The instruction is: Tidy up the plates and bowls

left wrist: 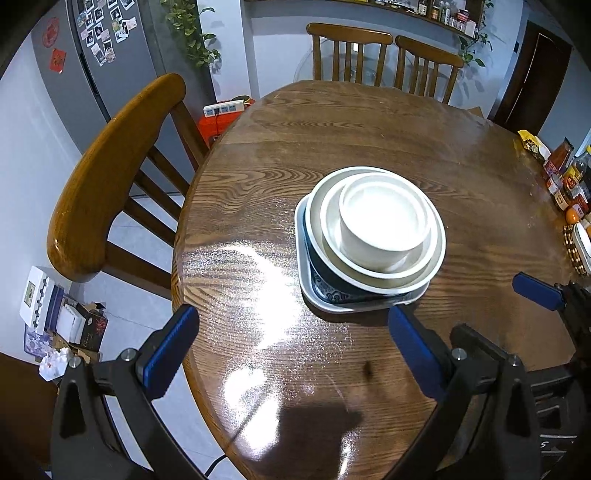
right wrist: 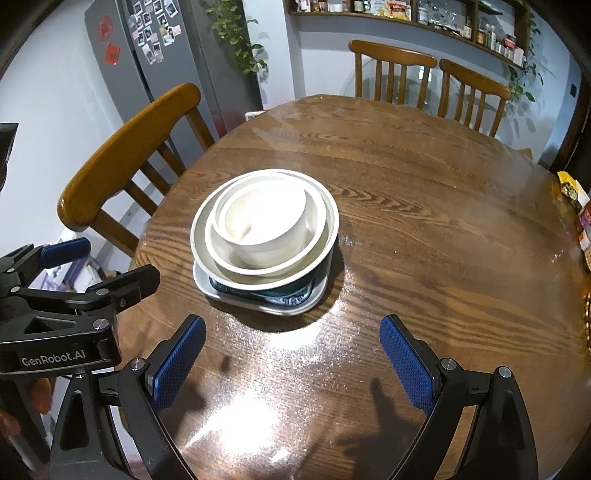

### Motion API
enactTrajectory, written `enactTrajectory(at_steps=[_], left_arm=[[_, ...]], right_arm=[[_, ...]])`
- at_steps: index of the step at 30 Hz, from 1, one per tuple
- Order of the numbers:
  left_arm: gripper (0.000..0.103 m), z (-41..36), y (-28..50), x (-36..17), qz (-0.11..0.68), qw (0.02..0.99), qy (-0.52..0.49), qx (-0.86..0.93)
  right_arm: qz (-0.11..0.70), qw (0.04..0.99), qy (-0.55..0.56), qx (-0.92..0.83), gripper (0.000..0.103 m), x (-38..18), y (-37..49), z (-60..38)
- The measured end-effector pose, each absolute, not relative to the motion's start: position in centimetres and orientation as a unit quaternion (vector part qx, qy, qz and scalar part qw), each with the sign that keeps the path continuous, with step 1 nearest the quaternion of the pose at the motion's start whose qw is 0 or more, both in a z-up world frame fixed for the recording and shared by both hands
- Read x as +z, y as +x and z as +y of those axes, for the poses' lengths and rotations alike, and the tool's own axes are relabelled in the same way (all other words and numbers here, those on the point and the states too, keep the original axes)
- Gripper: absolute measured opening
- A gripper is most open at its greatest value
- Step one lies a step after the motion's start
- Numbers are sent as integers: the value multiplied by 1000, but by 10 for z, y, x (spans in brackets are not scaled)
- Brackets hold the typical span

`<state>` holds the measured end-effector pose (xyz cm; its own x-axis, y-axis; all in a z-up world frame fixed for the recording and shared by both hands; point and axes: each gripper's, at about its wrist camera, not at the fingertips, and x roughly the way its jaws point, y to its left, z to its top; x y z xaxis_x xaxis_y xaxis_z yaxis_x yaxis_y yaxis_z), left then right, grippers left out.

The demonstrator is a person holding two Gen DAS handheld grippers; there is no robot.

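Round wooden tabletop [left wrist: 369, 140], dark oak grain under a glossy clear cover that throws strong glare just ahead of both tools.

Nearest: left tongs [left wrist: 291, 354] spread wide, blue ribbed pads apart, nothing between them. Right tongs [right wrist: 291, 358] likewise released and empty. Both hover over bare wood at the near edge; neither touches any dish. Each tool shows at the margin of the other's view.

Ahead: one stack of dishes, ahead and slightly right of the left tongs, ahead and slightly left of the right tongs, close to both. Bottom to top:
- white square plate [left wrist: 306, 291], rounded corners, flat on the wood;
- blue patterned plate [right wrist: 280, 297], wave motif at its rim, mostly covered;
- large white bowl [right wrist: 201, 243], dark outer wall;
- medium white bowl [right wrist: 221, 258];
- small white bowl [right wrist: 273, 236], straight-walled, matte glaze.
All look ceramic, smooth, nested by size.

Judgement: stacking appears complete or nearly so; no loose plates or bowls seen elsewhere. What may remain is moving the stack away.

Farther: wooden spindle-back chairs [right wrist: 391, 66], jars and packets at the far right edge [left wrist: 565, 177], grey fridge with photo magnets [left wrist: 99, 33], wall shelf with bottles [right wrist: 406, 14].
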<state>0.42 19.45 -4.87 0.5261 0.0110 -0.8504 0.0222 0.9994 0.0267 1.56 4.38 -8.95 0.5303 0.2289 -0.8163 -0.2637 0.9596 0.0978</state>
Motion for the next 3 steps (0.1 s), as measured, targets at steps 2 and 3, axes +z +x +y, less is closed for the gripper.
enactTrajectory(at_steps=[2, 3], left_arm=[[102, 194, 4, -48, 485, 874, 16, -4], [102, 195, 3, -48, 484, 875, 16, -4]], right_arm=[[464, 875, -18, 141, 95, -89, 15, 44], [464, 875, -17, 141, 95, -89, 15, 44]])
